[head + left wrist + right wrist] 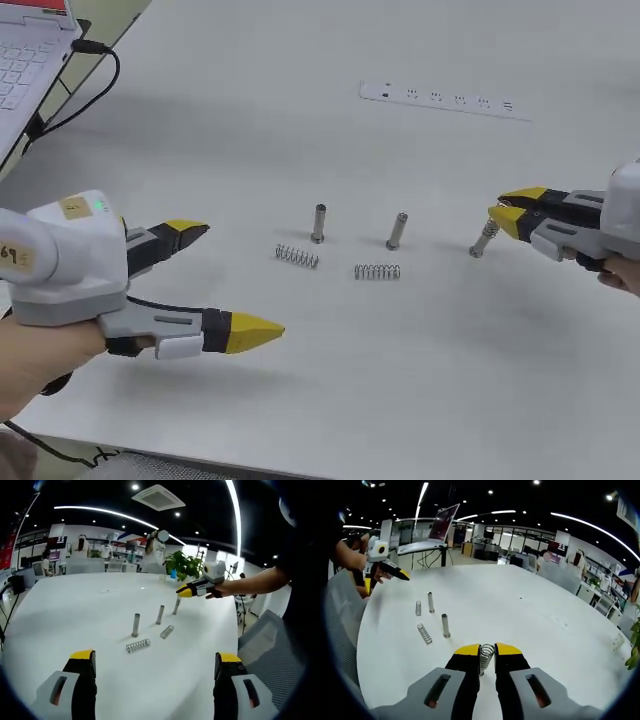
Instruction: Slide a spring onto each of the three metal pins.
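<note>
Three metal pins stand in a row on the white table (330,380): the left pin (318,223), the middle pin (397,230) and the right pin (480,245), which leans. A spring (489,230) sits around the right pin's upper part, and my right gripper (508,212) is shut on that spring (486,653). Two loose springs lie in front of the pins, one (297,256) near the left pin, the other (377,271) near the middle pin. My left gripper (232,280) hovers open and holds nothing, well to the left of the pins (136,625).
A white power strip (445,100) lies at the back of the table. A laptop (25,50) with a black cable (95,85) sits at the far left corner. The near table edge runs just below my left gripper.
</note>
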Demonstrator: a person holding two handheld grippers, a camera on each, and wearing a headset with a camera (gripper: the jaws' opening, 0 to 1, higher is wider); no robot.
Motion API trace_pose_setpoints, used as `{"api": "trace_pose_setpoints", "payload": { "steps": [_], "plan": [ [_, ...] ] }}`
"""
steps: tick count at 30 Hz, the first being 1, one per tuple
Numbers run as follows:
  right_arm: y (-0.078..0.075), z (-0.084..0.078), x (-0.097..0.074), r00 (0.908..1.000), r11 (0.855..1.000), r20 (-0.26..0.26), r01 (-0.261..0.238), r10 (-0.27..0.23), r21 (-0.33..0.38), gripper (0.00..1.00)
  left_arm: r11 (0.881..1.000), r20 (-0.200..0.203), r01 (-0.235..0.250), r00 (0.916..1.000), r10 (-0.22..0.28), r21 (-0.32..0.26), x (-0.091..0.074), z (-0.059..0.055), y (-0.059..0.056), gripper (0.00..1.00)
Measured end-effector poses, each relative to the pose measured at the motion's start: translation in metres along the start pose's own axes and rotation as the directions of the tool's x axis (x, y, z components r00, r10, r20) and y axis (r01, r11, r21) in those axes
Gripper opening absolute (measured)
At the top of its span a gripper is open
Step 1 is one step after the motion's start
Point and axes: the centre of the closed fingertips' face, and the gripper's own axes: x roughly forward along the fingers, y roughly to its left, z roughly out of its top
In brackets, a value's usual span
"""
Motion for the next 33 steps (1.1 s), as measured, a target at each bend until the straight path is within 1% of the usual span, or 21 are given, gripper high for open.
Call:
{"api": "trace_pose_setpoints", "payload": {
  "steps": [6,14,15,16,17,21,22,23,24,25,28,31,33],
  "plan": [
    [0.004,-0.013,0.007,0.9988,1.0,-0.049,-0.003,0.002,-0.023,0.08,1.0,0.006,-0.008,1.0,0.008,-0.005,0.0,0.001,0.002,0.97],
    [0.008,-0.033,0.014,0.994,1.0,-0.108,-0.013,0.011,-0.015,0.08,1.0,-0.003,-0.003,1.0,0.003,-0.003,-0.001,-0.002,0.001,0.97],
    [0.007,-0.028,0.013,0.9973,1.0,-0.073,0.0,0.001,0.013,0.08,1.0,-0.003,-0.002,1.0,0.002,-0.004,-0.001,-0.002,0.0,0.97],
    [0.007,-0.032,0.012,0.9948,0.999,-0.101,-0.003,0.006,0.033,0.08,1.0,-0.001,-0.004,1.0,0.004,-0.004,-0.001,-0.001,0.001,0.97],
    [0.007,-0.03,0.012,0.9958,1.0,-0.091,-0.004,0.006,0.023,0.08,1.0,0.001,-0.005,1.0,0.005,-0.004,-0.001,-0.001,0.001,0.97],
    [0.005,-0.032,0.013,0.9942,0.999,-0.107,-0.009,0.015,0.05,0.1,1.0,0.004,-0.007,1.0,0.007,-0.004,-0.001,0.0,0.002,0.97],
    [0.006,-0.032,0.013,0.9941,0.999,-0.107,-0.01,0.016,0.052,0.11,1.0,0.007,-0.007,1.0,0.007,-0.005,-0.001,0.001,0.001,0.97],
    [0.006,-0.03,0.013,0.9955,0.998,-0.094,-0.008,0.013,0.057,0.14,1.0,0.009,-0.007,0.9999,0.007,-0.004,-0.001,0.001,0.001,0.97],
    [0.005,-0.029,0.013,0.9961,0.998,-0.088,-0.001,0.007,0.066,0.19,1.0,0.009,-0.006,0.9999,0.006,-0.004,0.0,0.002,0.001,0.97],
    [0.004,-0.028,0.012,0.9965,0.997,-0.084,0.008,-0.001,0.08,0.22,1.0,0.009,-0.005,1.0,0.005,-0.003,0.0,0.002,0.0,0.97],
    [0.005,-0.027,0.012,0.9966,0.996,-0.082,0.002,0.006,0.093,0.21,1.0,0.008,-0.002,1.0,0.002,0.0,0.001,0.003,-0.001,0.97],
    [0.007,-0.026,0.01,0.9966,0.995,-0.082,-0.005,0.013,0.099,0.23,1.0,0.009,-0.001,1.0,0.001,0.002,0.001,0.003,-0.001,0.97],
    [0.006,-0.026,0.009,0.9966,0.994,-0.082,-0.001,0.009,0.105,0.24,1.0,0.01,-0.002,0.9999,0.002,0.002,0.0,0.004,-0.001,0.97]
  ]
}}
